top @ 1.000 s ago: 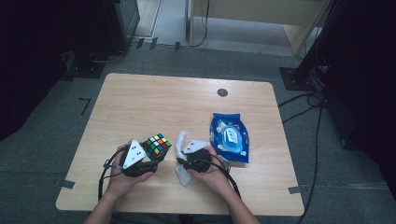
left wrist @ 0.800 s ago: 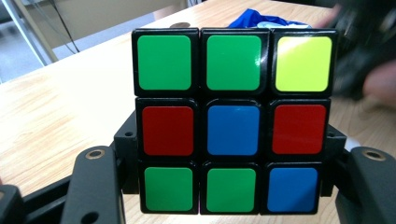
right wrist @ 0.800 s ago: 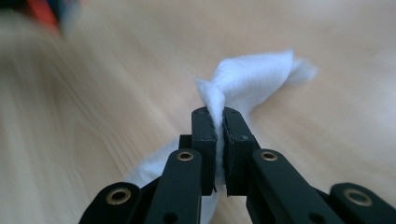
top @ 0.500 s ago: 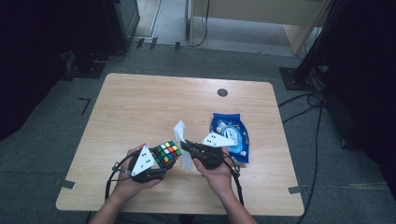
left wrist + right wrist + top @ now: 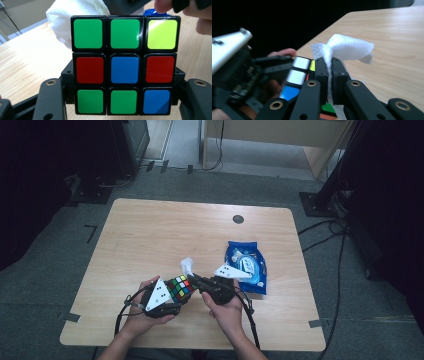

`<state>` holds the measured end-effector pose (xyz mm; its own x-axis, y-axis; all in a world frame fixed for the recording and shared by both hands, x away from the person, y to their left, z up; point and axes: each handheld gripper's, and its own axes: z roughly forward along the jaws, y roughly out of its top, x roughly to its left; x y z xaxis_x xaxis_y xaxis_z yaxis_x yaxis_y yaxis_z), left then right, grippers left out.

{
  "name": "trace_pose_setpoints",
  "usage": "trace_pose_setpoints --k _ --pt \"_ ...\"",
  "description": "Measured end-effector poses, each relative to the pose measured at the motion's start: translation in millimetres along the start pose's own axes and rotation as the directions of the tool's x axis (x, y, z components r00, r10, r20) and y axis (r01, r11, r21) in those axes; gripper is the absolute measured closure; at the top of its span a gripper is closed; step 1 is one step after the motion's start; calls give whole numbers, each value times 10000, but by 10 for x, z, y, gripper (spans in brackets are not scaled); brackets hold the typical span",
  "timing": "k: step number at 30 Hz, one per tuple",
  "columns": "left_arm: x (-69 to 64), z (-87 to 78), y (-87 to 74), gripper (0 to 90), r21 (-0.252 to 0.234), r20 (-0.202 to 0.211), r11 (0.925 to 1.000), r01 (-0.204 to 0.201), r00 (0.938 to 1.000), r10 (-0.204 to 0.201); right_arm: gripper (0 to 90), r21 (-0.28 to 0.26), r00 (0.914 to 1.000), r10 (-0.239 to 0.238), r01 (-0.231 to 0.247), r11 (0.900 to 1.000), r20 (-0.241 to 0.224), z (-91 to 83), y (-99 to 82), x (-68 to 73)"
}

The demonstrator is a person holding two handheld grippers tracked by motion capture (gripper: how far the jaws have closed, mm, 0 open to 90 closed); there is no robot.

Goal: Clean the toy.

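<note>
- The left gripper [image 5: 176, 296] has its jaws clamped on a puzzle cube [image 5: 180, 288], one jaw on each side of the cube's lower rows, as the left gripper view shows.
- That cube [image 5: 125, 65] faces the left gripper's camera squarely: green, green and yellow tiles on top, red, blue and red in the middle, green, green and blue below.
- The right gripper [image 5: 196, 279] has its jaws pinched tight on a white wipe [image 5: 187, 265]; in the right gripper view the wipe [image 5: 344, 48] runs down between the two pads and fans out above them.
- The right gripper's jaws have just been closing, with the wipe between them.
- The wipe sits just beside the cube, at its far upper edge; the right gripper's tips lie against the cube's right side in the high view, though I cannot tell whether the wipe itself touches the cube.
- The cube is held above the wooden table [image 5: 165, 235], near its front edge.
- A blue packet [image 5: 246, 266] lies flat on the table to the right of the cube, just behind the right hand [image 5: 225, 306].
- The left hand [image 5: 142, 317] is below and to the left of the cube.
</note>
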<state>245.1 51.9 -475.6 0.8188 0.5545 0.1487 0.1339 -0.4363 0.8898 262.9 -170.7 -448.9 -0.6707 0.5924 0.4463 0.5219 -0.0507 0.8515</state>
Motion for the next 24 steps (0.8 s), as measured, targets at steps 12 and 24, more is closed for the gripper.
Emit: trace_pose_setpoints --k 12,24 --pt "44 -11 -5 338 -3 -196 9998 205 9996 -205 869 266 9947 -632 655 9975 -817 -44 45 280" --pt "-60 42 30 338 21 40 10000 -10 10000 9 863 114 9933 -962 957 9953 641 -52 22 133"
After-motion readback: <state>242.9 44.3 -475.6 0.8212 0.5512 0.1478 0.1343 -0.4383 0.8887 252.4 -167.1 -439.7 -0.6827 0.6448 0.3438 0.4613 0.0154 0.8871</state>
